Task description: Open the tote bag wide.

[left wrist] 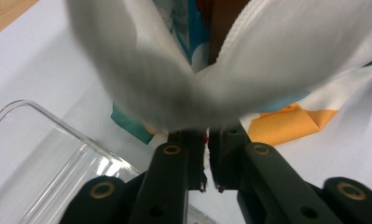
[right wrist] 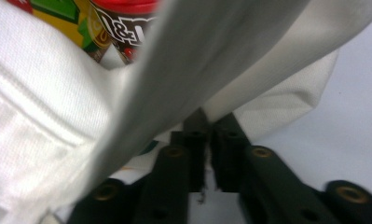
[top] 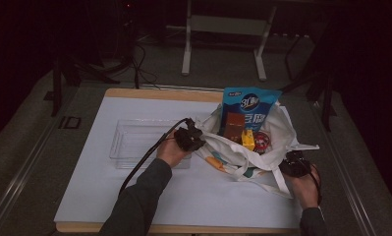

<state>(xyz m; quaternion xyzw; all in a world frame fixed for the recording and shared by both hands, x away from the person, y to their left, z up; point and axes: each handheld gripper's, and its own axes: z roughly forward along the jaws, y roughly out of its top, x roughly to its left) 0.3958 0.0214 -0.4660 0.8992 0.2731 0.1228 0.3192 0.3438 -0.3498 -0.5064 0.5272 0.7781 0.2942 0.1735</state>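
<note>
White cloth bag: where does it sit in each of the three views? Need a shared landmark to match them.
High view: white cloth bag lies right of centre on the table, open, with packets inside.
Left gripper view: its blurred strap and printed cloth cross the top, above the left tool.
Right gripper view: its cloth covers the left and centre, above the right tool.
Shared landmark: the white table sheet.
</note>
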